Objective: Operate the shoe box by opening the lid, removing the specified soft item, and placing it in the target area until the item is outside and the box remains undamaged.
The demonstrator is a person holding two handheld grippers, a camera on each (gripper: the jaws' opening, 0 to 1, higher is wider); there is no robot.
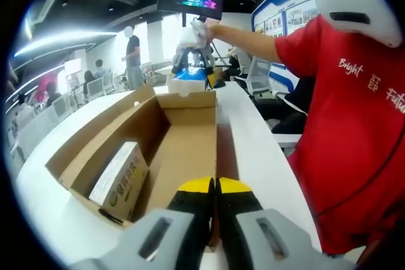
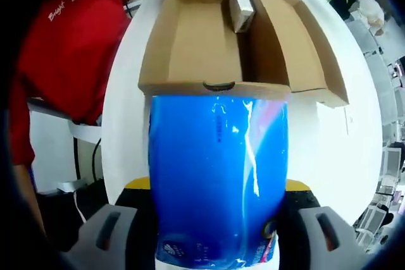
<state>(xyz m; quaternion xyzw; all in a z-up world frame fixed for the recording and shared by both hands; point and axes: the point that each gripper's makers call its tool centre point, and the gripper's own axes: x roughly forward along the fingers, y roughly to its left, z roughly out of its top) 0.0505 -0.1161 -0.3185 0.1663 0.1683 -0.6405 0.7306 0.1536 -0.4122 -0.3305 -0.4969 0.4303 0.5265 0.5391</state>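
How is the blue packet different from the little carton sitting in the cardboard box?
The blue packet is glossy, crinkled plastic; the small carton is stiff, pale printed cardboard. The packet is held outside the shoe box, gripped by the right hand-held gripper, while the carton lies inside against a side wall, untouched. The packet looks soft, the carton rigid and boxy. Both are packaged goods.

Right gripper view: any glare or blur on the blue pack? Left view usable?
Right gripper view: white glare streaks run down the glossy blue pack, held between the jaws and close enough that its print is soft; the cardboard box beyond is sharp. Left gripper view: ceiling lights bloom at upper left, fisheye bends the white table edges, the small carton label is blurred.
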